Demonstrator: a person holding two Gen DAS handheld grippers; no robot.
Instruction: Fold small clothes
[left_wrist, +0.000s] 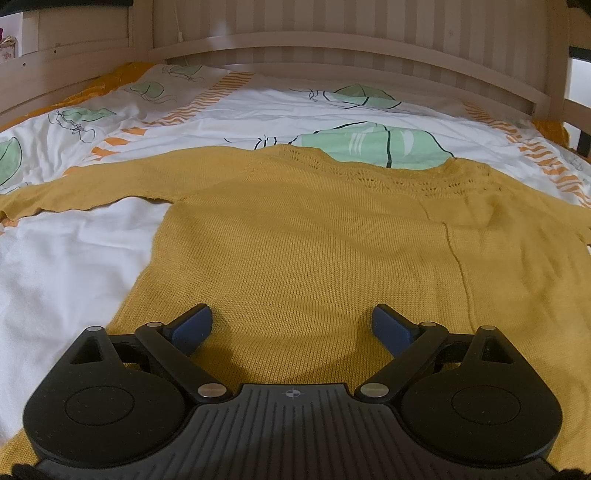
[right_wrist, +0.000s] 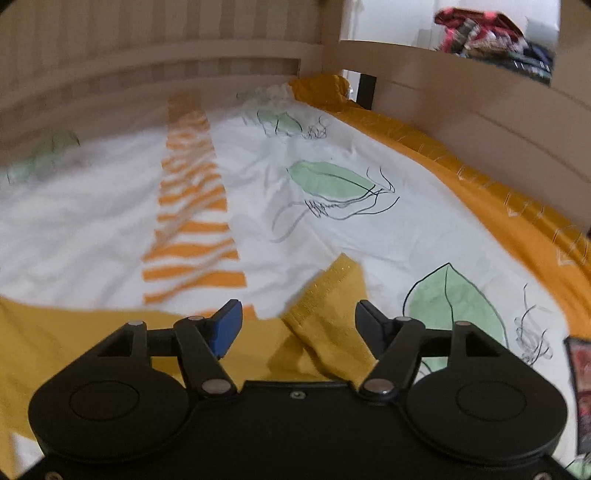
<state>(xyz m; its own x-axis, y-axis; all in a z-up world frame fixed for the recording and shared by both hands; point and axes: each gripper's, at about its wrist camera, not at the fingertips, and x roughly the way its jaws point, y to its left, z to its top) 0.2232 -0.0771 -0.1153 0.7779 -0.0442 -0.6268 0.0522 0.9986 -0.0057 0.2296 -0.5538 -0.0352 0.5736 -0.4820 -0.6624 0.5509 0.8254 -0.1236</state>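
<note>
Left gripper (left_wrist: 291, 328) jaws apart over the mustard sweater (left_wrist: 314, 251), hem nearest; right gripper (right_wrist: 297, 328) apart, sleeve cuff (right_wrist: 328, 291) loose between, bare duvet (right_wrist: 332, 229) ahead.

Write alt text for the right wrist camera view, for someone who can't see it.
The open right claw sits over a mustard-yellow knit sleeve, its cuff lying between the blue pads untouched. The sleeve rests on a white bedspread printed with green leaves and orange stripes, inside a pale wooden bed frame.
</note>
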